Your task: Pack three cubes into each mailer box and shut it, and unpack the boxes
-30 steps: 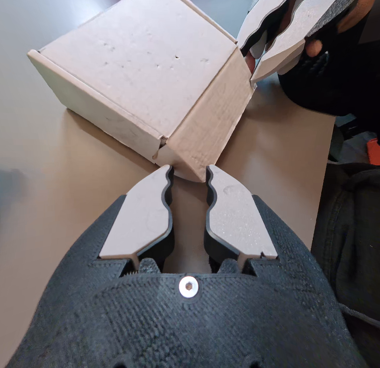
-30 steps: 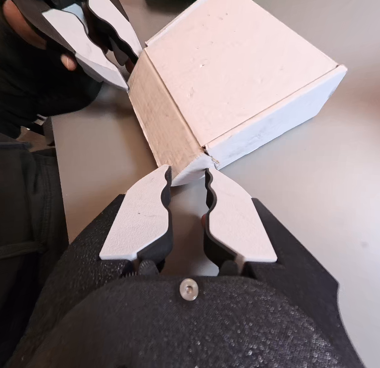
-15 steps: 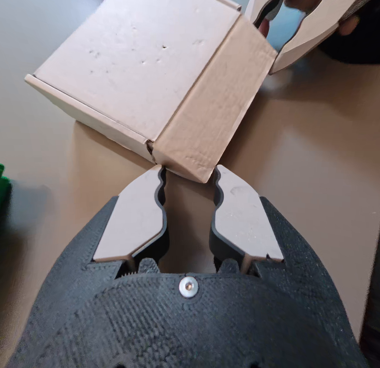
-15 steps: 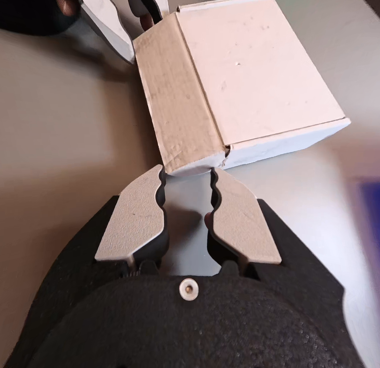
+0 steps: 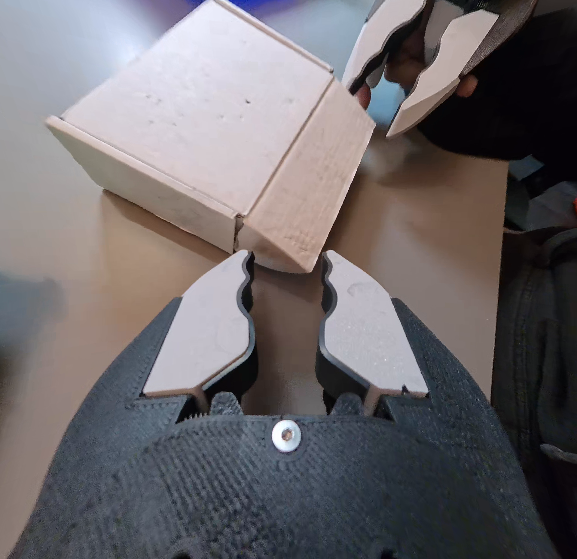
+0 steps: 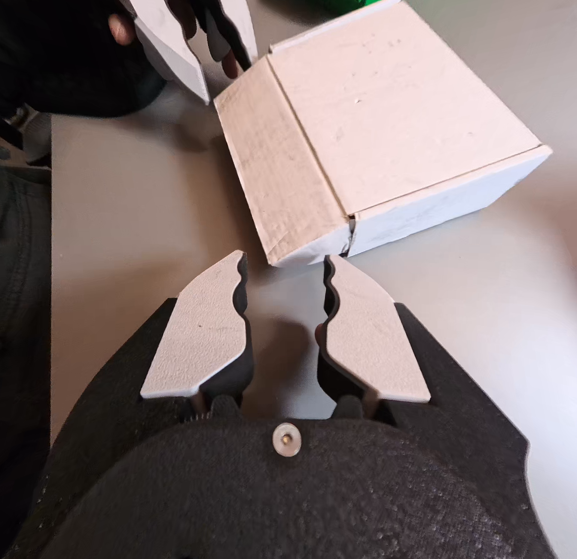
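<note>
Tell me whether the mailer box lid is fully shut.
Not fully. The mailer box lid lies flat on top, but its front flap slants outward, untucked. Contents cannot be seen.

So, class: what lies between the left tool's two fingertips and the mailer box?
Almost nothing: the left tool sits open at the mailer box's front flap corner, with only a sliver of bare table between, seen in the left wrist view.

Left gripper (image 5: 285,256): fingers parted, nothing between them, tips angled down and forward. Right gripper (image 6: 284,259): fingers likewise parted and empty, same downward tilt. The two grippers face each other from opposite sides. Each is held by a hand in a black fingerless glove, bare fingertips showing.
</note>
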